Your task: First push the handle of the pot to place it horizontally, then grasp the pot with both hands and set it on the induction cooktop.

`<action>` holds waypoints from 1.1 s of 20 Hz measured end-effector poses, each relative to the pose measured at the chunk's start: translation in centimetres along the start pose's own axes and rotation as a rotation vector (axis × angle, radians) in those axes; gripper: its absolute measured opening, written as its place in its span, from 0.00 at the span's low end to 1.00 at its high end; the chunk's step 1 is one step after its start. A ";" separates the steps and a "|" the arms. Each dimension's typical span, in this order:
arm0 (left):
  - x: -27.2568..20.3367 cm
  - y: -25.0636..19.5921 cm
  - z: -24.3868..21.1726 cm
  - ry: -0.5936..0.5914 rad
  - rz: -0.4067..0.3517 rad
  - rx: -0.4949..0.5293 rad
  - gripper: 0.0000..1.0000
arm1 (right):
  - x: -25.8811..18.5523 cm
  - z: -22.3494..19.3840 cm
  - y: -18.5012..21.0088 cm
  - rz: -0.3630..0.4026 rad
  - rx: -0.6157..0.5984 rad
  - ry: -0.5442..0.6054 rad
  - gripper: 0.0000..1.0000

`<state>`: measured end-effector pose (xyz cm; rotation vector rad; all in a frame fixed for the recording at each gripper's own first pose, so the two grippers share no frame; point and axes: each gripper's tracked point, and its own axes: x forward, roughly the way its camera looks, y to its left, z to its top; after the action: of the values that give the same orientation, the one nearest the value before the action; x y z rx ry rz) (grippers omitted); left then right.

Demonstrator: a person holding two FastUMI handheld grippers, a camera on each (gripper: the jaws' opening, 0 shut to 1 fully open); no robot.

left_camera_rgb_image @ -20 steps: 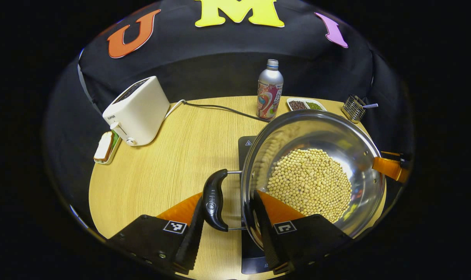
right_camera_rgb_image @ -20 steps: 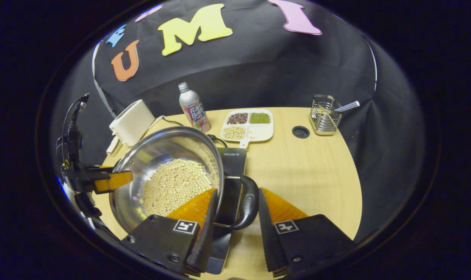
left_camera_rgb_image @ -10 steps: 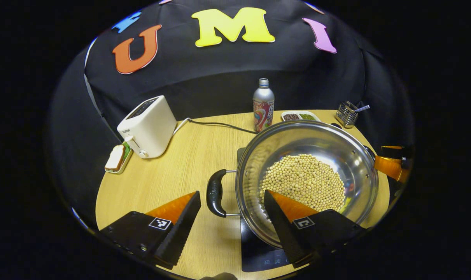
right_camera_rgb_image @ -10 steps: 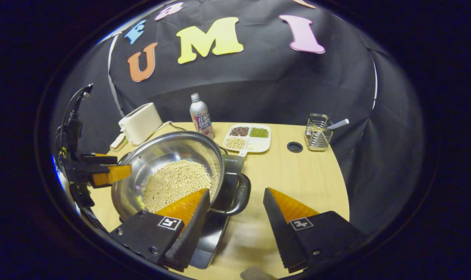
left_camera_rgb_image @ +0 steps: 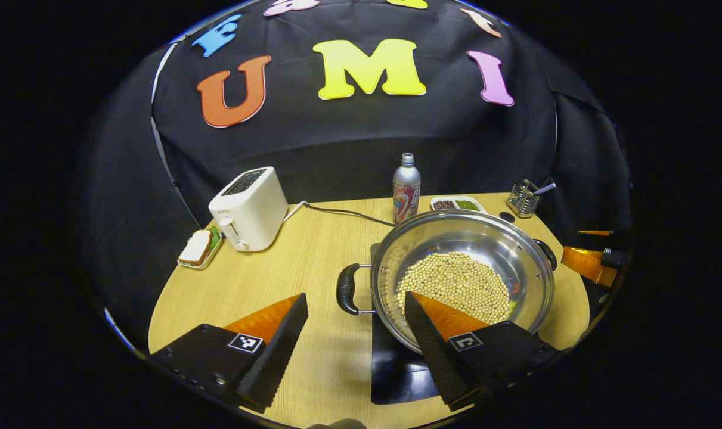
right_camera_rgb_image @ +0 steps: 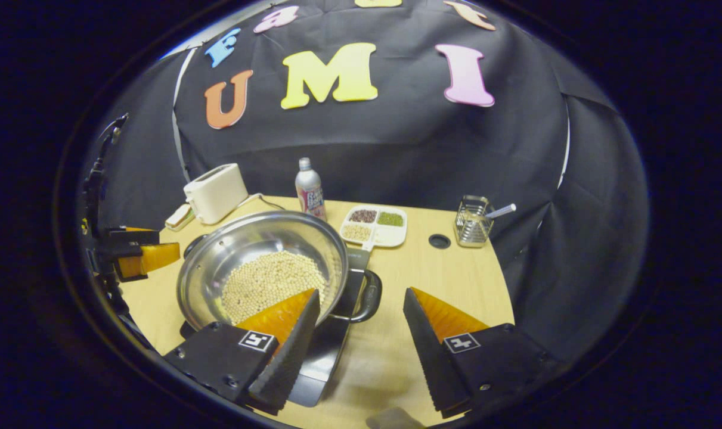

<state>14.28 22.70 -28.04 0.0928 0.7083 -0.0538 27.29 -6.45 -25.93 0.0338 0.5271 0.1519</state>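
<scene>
Pot (left_camera_rgb_image: 462,268) of pale beans (left_camera_rgb_image: 456,285) sits on the black induction cooktop (left_camera_rgb_image: 396,369) at the near edge of a round wooden table (left_camera_rgb_image: 289,268), with both grippers drawn off it and released. In the left gripper view, the left gripper (left_camera_rgb_image: 356,339) hangs with its jaws spread wide and grasping nothing; the pot's black left handle (left_camera_rgb_image: 347,289) lies level just beyond the gap between the fingers, apart from both, and one finger overlaps the pot's near rim in the picture without visibly touching it. In the right gripper view, the right gripper (right_camera_rgb_image: 361,339) is likewise wide open and empty, the pot's other handle (right_camera_rgb_image: 369,295) lying ahead of the gap and nearer its left finger, again with clear space around it. The same view shows the left gripper small at the far side of the pot (right_camera_rgb_image: 262,268), clear of the rim. Behind the pot stand a white toaster (left_camera_rgb_image: 250,208) with its cord (left_camera_rgb_image: 337,211), a slice of bread on a small dish (left_camera_rgb_image: 198,249), a metal drink bottle (left_camera_rgb_image: 406,189), a divided tray of beans and grains (right_camera_rgb_image: 374,225) and a wire holder (right_camera_rgb_image: 473,221) with a utensil in it. A dark round hole (right_camera_rgb_image: 439,241) marks the tabletop between tray and holder.
</scene>
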 end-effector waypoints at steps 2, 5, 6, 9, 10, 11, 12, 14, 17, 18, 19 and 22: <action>-1.6 0.6 0.5 -0.027 -0.016 -0.002 0.97 | -1.6 0.2 0.5 -0.025 -0.021 -0.008 0.92; -4.0 1.6 1.2 -0.062 -0.047 -0.001 0.97 | -4.4 1.1 2.1 -0.057 -0.037 -0.034 1.00; -5.0 2.2 1.5 -0.081 -0.051 -0.001 0.97 | -5.8 1.6 2.9 -0.063 -0.042 -0.053 1.00; -8.2 4.6 2.2 -0.110 -0.029 0.013 0.97 | -9.6 3.5 5.7 -0.081 -0.067 -0.127 1.00; -9.4 5.0 2.6 -0.135 -0.034 0.017 0.97 | -11.0 4.2 6.9 -0.081 -0.071 -0.152 1.00; -10.8 5.6 3.3 -0.169 -0.040 0.018 0.97 | -12.4 4.9 8.1 -0.074 -0.070 -0.174 1.00; -12.0 6.2 4.1 -0.197 -0.044 0.019 0.97 | -13.7 5.7 9.3 -0.066 -0.060 -0.200 0.99; -14.3 7.2 5.0 -0.247 -0.053 0.010 0.97 | -16.3 7.4 11.1 -0.056 -0.032 -0.251 0.99; -18.7 8.6 6.8 -0.337 -0.084 -0.040 0.97 | -20.9 10.3 13.2 -0.050 -0.001 -0.335 0.99; -20.4 9.2 7.5 -0.365 -0.098 -0.061 0.97 | -22.5 11.1 13.7 -0.053 0.005 -0.364 1.00; -21.9 9.9 7.9 -0.387 -0.106 -0.081 0.96 | -24.1 11.9 14.2 -0.053 0.011 -0.393 1.00; -26.1 12.5 9.1 -0.456 -0.094 -0.124 0.96 | -28.3 13.3 15.4 -0.051 0.052 -0.450 1.00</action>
<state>1.37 34.67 -3.34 -0.0716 0.2590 -0.1165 7.72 4.48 0.73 0.1025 0.0828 0.0769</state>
